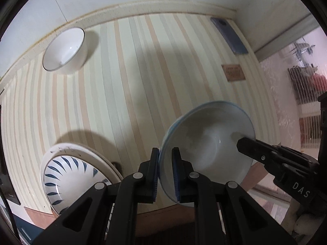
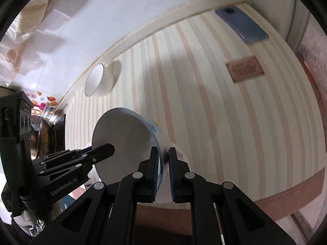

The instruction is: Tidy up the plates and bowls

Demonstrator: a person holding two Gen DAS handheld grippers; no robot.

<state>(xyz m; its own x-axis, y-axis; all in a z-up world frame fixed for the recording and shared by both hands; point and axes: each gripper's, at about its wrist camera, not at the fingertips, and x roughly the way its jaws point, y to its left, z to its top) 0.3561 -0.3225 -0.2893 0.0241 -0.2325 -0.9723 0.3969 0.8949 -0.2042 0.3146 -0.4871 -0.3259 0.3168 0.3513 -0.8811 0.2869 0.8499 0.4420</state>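
Grippers are both clamping the blue-rimmed bowl [image 1: 206, 149]: I am pinching its nine o'clock rim with the left gripper [image 1: 165, 173] and its three o'clock rim with the right gripper [image 2: 163, 173], holding it tilted above the striped mat [image 1: 132, 81]. A patterned plate [image 1: 69, 175] is sitting at seven o'clock, a white bowl [image 1: 64, 50] at ten.
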